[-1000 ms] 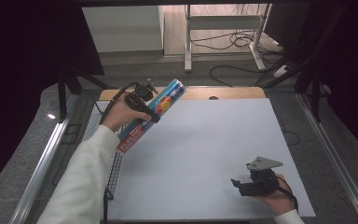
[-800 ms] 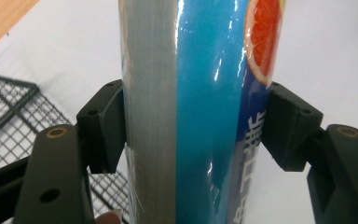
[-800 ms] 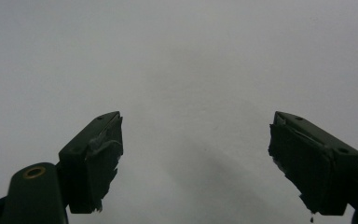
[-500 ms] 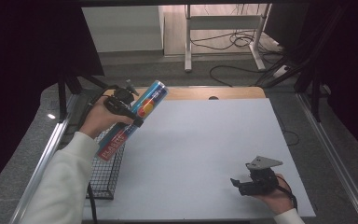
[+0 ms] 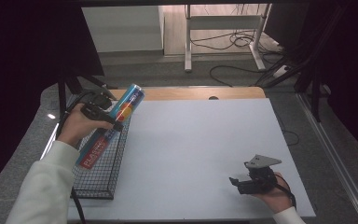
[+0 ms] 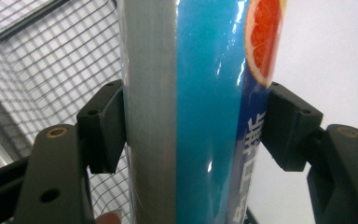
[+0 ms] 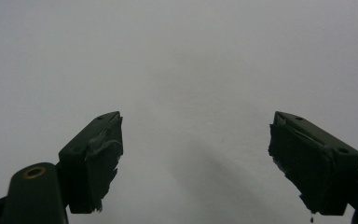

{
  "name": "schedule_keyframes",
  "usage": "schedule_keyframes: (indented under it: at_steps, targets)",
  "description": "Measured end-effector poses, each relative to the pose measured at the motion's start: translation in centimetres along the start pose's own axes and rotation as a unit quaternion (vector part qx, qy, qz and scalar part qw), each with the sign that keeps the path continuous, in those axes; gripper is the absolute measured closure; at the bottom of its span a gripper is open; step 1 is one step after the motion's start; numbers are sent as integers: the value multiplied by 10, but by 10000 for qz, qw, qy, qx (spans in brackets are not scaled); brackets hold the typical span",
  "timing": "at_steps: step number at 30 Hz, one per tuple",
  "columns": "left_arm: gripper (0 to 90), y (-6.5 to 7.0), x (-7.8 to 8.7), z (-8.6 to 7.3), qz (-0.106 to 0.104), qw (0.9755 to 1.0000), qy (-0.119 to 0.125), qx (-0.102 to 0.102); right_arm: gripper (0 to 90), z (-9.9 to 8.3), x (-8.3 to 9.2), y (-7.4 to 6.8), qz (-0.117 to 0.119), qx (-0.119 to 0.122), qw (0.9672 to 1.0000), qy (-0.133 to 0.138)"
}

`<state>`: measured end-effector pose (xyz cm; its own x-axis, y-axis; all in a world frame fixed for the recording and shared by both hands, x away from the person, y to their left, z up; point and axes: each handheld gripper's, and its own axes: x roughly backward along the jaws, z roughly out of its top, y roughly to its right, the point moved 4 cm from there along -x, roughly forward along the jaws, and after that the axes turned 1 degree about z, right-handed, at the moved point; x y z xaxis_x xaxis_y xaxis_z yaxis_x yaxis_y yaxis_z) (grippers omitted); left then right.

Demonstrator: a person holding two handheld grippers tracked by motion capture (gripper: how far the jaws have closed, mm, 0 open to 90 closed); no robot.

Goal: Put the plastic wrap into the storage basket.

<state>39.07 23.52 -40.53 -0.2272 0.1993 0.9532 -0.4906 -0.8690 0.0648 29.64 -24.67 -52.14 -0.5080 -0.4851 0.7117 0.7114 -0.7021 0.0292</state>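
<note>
A long blue tube-shaped can (image 5: 114,122) with an orange-slice picture and a red lower label hangs tilted over the black wire basket (image 5: 93,179) at the table's left edge. My left gripper (image 5: 103,119) is shut on the can's middle; in the left gripper view both black pads press the can (image 6: 200,112) from either side, with basket mesh (image 6: 51,60) behind. My right gripper (image 5: 235,182) rests low on the white table near the front right, held by a hand. Its jaws stand wide open over bare table (image 7: 191,84), nothing between them.
The white tabletop (image 5: 200,149) spreads between the two grippers. A wooden strip (image 5: 191,93) runs along the far edge. Beyond the table are a desk frame (image 5: 223,28) and cables on the floor (image 5: 242,70).
My left gripper has carried the can leftward and lower, from above the table's far left to over the wire basket. The right gripper has stayed put.
</note>
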Motion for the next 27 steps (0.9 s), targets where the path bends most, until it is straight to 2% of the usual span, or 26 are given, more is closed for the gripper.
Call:
schedule_keyframes:
  at_steps: [12,14,15,18,19,24,25,26,27]
  targets:
    - [316,-21,-13,-20,20,9991,-130,406,181,2,2,-1,-12,-5,10000,39]
    - [316,-22,-14,-21,24,9991,-162,394,181,2,2,-1,-14,-7,10000,37]
    - [316,-23,-16,-23,17,9988,-155,473,181,2,2,-1,-15,-5,10000,27]
    - [316,-28,-21,-25,13,9984,-228,518,181,1,1,-1,-14,16,10000,15]
    - [316,-30,-25,-26,0,9975,-260,654,181,1,0,-1,-18,25,10000,8]
    - [316,-37,-32,-30,43,9960,-380,802,181,0,0,-1,-14,26,10000,-4]
    - [316,-40,-36,-33,28,9950,-407,910,181,0,0,-1,-14,27,10000,-12]
    - [316,-40,-36,-33,28,9950,-407,910,181,0,0,-1,-14,27,10000,-12]
    - [315,-43,-40,-36,72,9940,-447,996,181,0,0,-1,-6,27,10000,-23]
